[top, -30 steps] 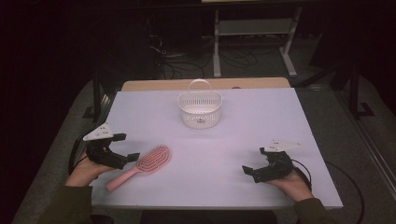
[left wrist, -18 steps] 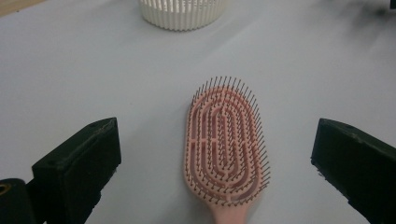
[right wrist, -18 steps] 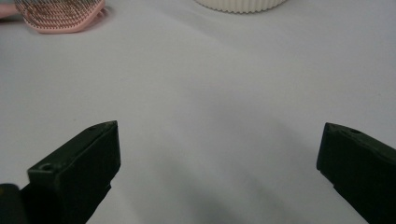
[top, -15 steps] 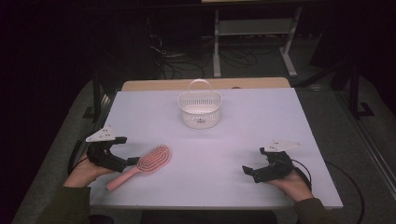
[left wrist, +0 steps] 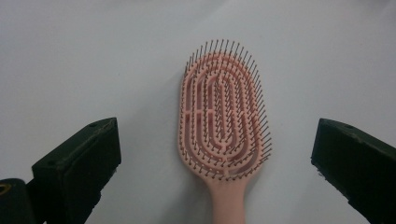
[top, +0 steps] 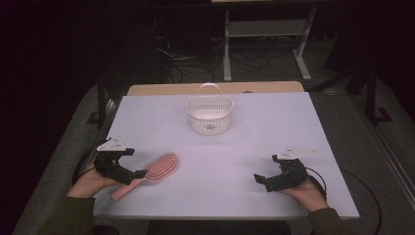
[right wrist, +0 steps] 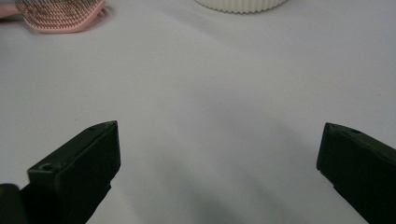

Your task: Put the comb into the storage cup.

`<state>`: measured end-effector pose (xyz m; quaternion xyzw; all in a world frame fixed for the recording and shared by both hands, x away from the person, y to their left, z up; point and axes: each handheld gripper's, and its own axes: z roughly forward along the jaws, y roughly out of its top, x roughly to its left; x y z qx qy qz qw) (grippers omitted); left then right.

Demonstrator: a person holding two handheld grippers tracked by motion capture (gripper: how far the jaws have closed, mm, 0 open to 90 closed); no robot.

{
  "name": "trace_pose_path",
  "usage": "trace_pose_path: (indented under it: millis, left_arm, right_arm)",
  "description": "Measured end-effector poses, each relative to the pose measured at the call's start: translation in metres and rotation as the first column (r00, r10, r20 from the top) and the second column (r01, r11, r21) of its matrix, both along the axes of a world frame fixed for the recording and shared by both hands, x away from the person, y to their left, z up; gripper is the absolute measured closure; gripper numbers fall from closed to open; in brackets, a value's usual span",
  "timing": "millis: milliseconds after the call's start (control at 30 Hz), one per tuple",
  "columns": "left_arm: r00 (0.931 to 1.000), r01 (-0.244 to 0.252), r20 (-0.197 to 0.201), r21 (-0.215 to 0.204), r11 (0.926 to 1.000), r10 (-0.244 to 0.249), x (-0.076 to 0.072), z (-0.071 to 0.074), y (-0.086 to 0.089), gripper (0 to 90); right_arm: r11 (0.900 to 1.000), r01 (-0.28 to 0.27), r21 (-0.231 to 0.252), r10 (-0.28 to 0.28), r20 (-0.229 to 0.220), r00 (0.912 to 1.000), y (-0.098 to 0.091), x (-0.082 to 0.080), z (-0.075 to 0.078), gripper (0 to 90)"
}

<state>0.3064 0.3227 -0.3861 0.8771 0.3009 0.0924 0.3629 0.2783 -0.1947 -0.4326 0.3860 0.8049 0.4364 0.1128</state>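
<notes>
A pale tabletop (top: 274, 132) carries two things: a pink hairbrush (top: 149, 174) near its front left and a white basket (top: 210, 115) with an upright handle, set toward the far middle.

The hairbrush lies flat with its bristles up. In the high view its oval head points toward the middle of the tabletop and its handle runs back toward the front left edge. The left gripper (top: 131, 172) sits over the handle end, held in a hand (top: 88, 182) that comes in from the bottom left. In the left gripper view the brush (left wrist: 223, 119) lies straight ahead, its head between and beyond the two black fingers (left wrist: 77, 168), its handle running out of the bottom of the picture. The fingers stand wide apart, one on each side of the handle, and neither touches it.

The right gripper (top: 260, 179) rests low over the front right of the tabletop, well apart from the brush and the basket, held in the other hand (top: 307, 191). In the right gripper view its fingers (right wrist: 77, 170) are also spread wide with bare tabletop between them. The edge of the brush (right wrist: 60, 16) shows at the upper left there, and the ribbed base of the basket (right wrist: 240, 4) at the top.
</notes>
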Motion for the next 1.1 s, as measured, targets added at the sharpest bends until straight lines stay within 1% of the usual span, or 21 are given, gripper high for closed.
trace_pose_path:
  millis: [133, 400, 433, 667, 867, 1100]
  left_arm:
    - [1.0, 0.0, -0.006, 0.027, 0.9996, 0.0, -0.001, -0.002, -0.002, 1.1]
    - [0.9999, 0.002, -0.014, 0.055, 0.9985, -0.001, -0.001, -0.004, -0.003, 1.1]
    - [0.9999, 0.002, -0.016, 0.069, 0.9976, -0.001, -0.002, -0.005, -0.004, 1.1]
    - [0.9995, 0.01, -0.032, 0.093, 0.9957, -0.007, -0.003, -0.009, -0.005, 1.1]
    - [0.9988, 0.009, -0.048, 0.123, 0.9923, -0.003, -0.003, -0.013, -0.004, 1.2]
    - [0.998, 0.016, -0.062, 0.152, 0.9882, -0.006, -0.005, -0.017, -0.007, 2.3]
  right_arm:
    - [1.0, -0.001, 0.0, 0.001, 0.002, 1.0, 0.001, 0.0, 0.0, 0.0]
    - [1.0, -0.002, 0.003, 0.002, 0.002, 1.0, 0.001, -0.001, 0.001, 0.0]
    - [1.0, -0.002, 0.004, 0.002, 0.003, 1.0, 0.001, -0.001, 0.001, 0.0]
    - [1.0, -0.002, 0.005, 0.002, 0.008, 1.0, 0.002, -0.001, 0.001, 0.0]
    - [1.0, 0.0, 0.006, 0.0, 0.007, 1.0, 0.002, -0.002, 0.002, 0.0]
    - [1.0, -0.004, 0.006, 0.004, 0.009, 0.9999, 0.002, -0.001, 0.001, 0.0]
